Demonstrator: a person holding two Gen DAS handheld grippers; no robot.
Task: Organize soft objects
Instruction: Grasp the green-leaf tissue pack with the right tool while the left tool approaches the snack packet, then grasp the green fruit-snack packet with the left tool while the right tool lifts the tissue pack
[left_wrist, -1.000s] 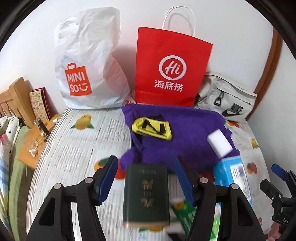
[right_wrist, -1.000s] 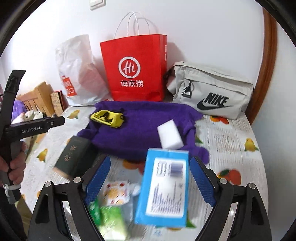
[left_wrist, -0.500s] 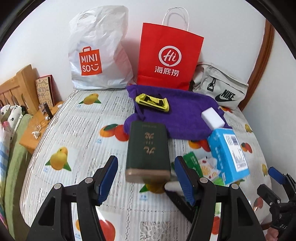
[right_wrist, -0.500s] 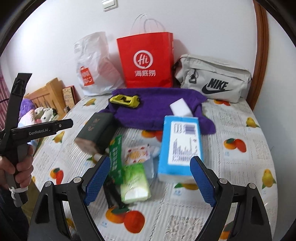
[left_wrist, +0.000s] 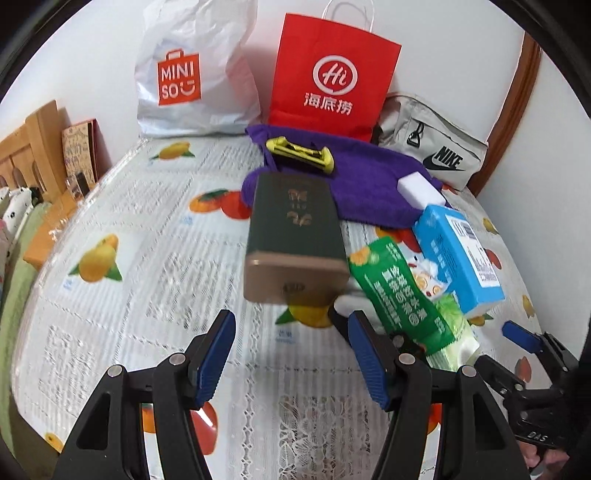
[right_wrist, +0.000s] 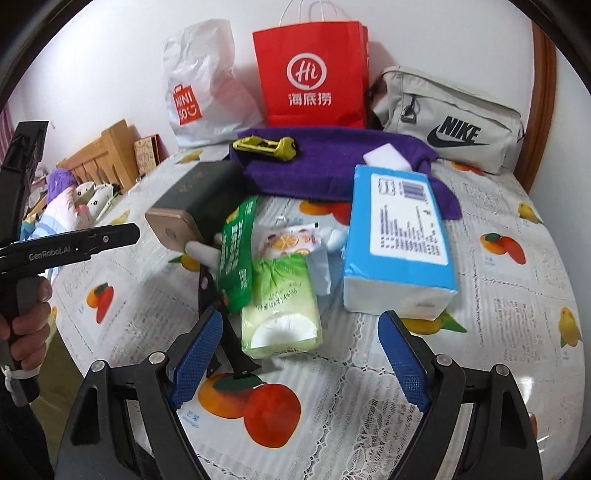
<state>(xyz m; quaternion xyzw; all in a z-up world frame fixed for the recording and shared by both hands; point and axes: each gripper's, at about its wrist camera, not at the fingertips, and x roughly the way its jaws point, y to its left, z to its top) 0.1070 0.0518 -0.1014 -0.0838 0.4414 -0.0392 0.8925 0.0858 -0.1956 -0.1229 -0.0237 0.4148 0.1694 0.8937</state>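
1. Since a second ago both views have pulled back: more of the fruit-print table (left_wrist: 155, 280) shows in the near field, and the dark green box (left_wrist: 295, 229), then between the left jaws, now lies just beyond their tips.
2. The blue tissue pack (right_wrist: 399, 236) was between the right jaws; it now sits past them, on the table.
3. Left hand-held gripper (left_wrist: 291, 354): jaws spread about halfway, nothing between them, touching nothing.
4. Right hand-held gripper (right_wrist: 301, 350): jaws spread wide, empty; the green tissue packet (right_wrist: 280, 314) lies just ahead of the left pad.
5. Purple towel (right_wrist: 332, 162) lies far centre, carrying a white sponge (right_wrist: 386, 157) and a yellow item (right_wrist: 267, 146).
6. Red paper bag (right_wrist: 310, 74), white plastic bag (right_wrist: 199, 85) and grey pouch (right_wrist: 450, 118) stand against the far wall; contents hidden.
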